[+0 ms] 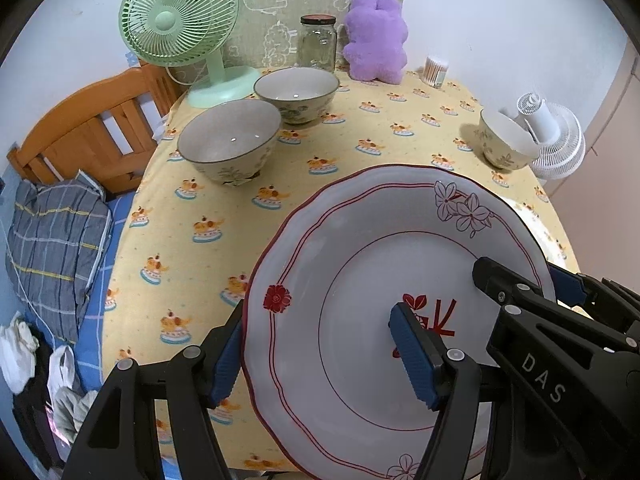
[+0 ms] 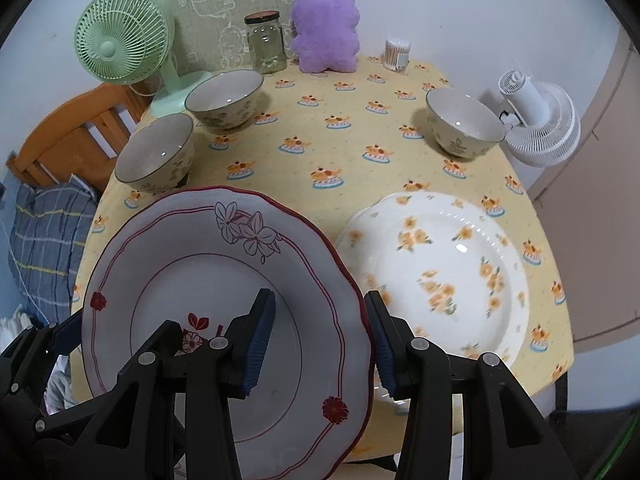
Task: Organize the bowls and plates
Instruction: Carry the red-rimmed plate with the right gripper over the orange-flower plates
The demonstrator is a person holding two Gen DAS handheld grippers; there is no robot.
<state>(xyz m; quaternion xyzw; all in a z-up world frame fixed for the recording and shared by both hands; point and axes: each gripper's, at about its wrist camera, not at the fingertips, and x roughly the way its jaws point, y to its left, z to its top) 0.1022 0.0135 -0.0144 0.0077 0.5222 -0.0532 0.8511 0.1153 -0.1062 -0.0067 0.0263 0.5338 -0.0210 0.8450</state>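
A white plate with a red rim (image 1: 372,248) (image 2: 192,264) is held up above the table's near edge. My left gripper (image 1: 320,352) straddles its left rim, one finger over and one under. My right gripper (image 2: 320,340) straddles its right rim the same way. Whether either one presses the plate I cannot tell. A white plate with orange flowers (image 2: 444,264) lies flat on the table to the right. Two grey floral bowls (image 1: 228,140) (image 1: 296,94) stand at the back left; in the right wrist view they are here (image 2: 156,152) (image 2: 226,98). A third bowl (image 2: 464,124) (image 1: 506,140) stands at the right.
The round table has a yellow cloth (image 2: 340,148). At the back stand a green fan (image 1: 180,16), a glass jar (image 1: 318,42), a purple plush toy (image 1: 376,38) and a cup of cotton swabs (image 2: 397,54). A white fan (image 2: 536,120) sits off the right edge. A bed (image 1: 60,216) lies left.
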